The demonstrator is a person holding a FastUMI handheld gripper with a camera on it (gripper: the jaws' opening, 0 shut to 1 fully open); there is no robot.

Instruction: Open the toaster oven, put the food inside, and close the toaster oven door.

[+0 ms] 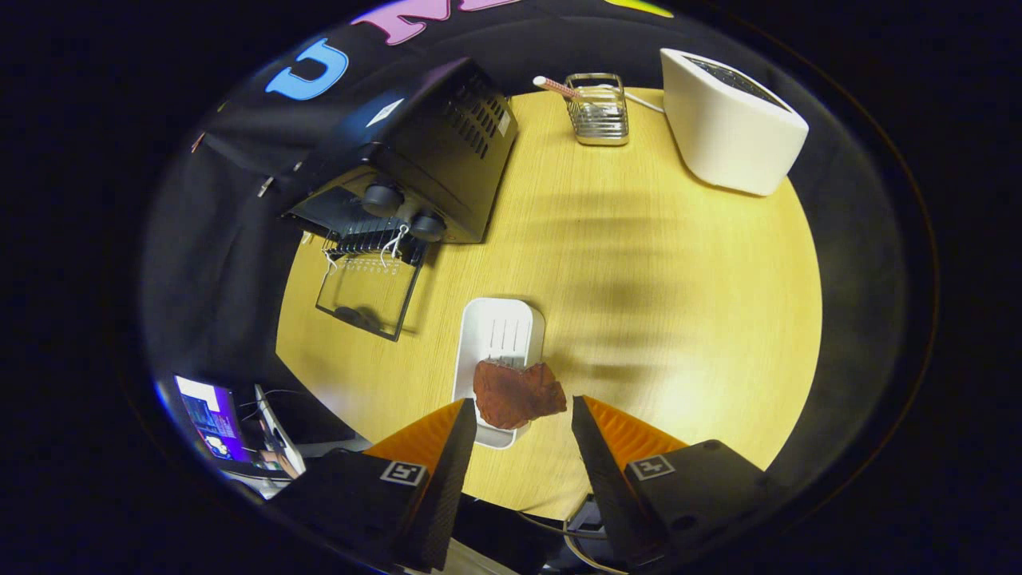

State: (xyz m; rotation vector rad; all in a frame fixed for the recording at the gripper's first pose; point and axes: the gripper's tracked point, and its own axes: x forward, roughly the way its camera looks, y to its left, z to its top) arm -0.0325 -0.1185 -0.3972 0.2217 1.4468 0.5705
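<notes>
- Gripper [523, 411] is seen from above w/ its two fingers spread wide apart; nothing is pressed between them.
- A reddish-brown piece of food [515, 393] is seen just ahead of the fingertips, in the gap between them, nearer the left finger; neither finger is seen touching it.
- The food is laid on the near end of a white oblong tray [499, 331], w/ its right part hanging over the tray's rim onto the table.
- Slots are seen in the bare far half of the tray.
- The tray is set on a light wood tabletop [639, 263], roughly at its middle.
- The toaster oven [423, 152], black w/ vent slots on its casing, is placed beyond the tray, to the left, at the table's far-left part.
- Its glass door [369, 294] is seen folded down flat toward the tray side; oven is open.
- Two dark knobs [403, 212] are seen on the oven front; wire rack bars are visible just above the door hinge.
- A wire-sided holder [599, 112] w/ a striped stick in it is stood at the far edge of the table.
- A white appliance [726, 120] is placed to the holder's right, at the far-right corner.
- A lit screen [211, 419] is glimpsed off the table, beside the left finger.
</notes>
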